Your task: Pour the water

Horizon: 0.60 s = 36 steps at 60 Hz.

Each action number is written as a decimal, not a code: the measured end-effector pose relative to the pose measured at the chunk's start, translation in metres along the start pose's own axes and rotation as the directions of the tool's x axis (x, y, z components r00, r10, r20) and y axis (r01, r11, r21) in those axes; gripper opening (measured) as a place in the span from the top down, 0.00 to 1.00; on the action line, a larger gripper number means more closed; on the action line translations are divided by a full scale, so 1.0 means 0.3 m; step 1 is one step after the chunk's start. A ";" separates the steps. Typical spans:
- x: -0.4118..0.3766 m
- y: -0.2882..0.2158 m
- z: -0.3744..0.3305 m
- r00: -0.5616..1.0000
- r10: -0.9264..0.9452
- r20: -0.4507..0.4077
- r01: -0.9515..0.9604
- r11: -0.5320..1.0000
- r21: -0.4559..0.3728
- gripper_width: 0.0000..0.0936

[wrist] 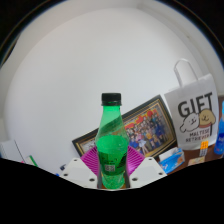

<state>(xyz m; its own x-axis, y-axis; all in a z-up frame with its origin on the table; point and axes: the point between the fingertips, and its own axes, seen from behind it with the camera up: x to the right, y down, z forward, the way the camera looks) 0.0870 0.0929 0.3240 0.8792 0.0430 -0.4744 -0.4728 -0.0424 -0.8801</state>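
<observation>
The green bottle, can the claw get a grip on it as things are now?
Probably yes: the green bottle stands upright between the claw's pink pads, with nothing in front; whether both pads already press it is unclear.

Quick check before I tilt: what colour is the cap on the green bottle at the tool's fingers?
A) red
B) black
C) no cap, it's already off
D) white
B: the green bottle, standing upright between the tool's fingers, carries a black cap on its neck, seen against the white wall.
</observation>
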 end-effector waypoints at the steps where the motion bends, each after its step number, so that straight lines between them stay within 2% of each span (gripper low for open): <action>1: 0.025 -0.007 0.000 0.999 -0.042 -0.017 0.043 0.999 0.003 0.67; 9: 0.256 0.044 0.009 0.939 -0.320 -0.125 0.316 0.948 -0.048 0.67; 16: 0.440 0.154 0.039 0.879 -0.440 -0.182 0.424 0.897 -0.124 0.67; 25: 0.608 0.307 0.060 0.851 -0.486 -0.196 0.446 0.868 -0.218 0.66; 36: 0.713 0.418 0.064 0.859 -0.467 -0.209 0.416 0.876 -0.245 0.66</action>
<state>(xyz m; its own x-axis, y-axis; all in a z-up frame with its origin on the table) 0.2145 0.1158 0.1118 0.9883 -0.1523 0.0066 -0.0342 -0.2641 -0.9639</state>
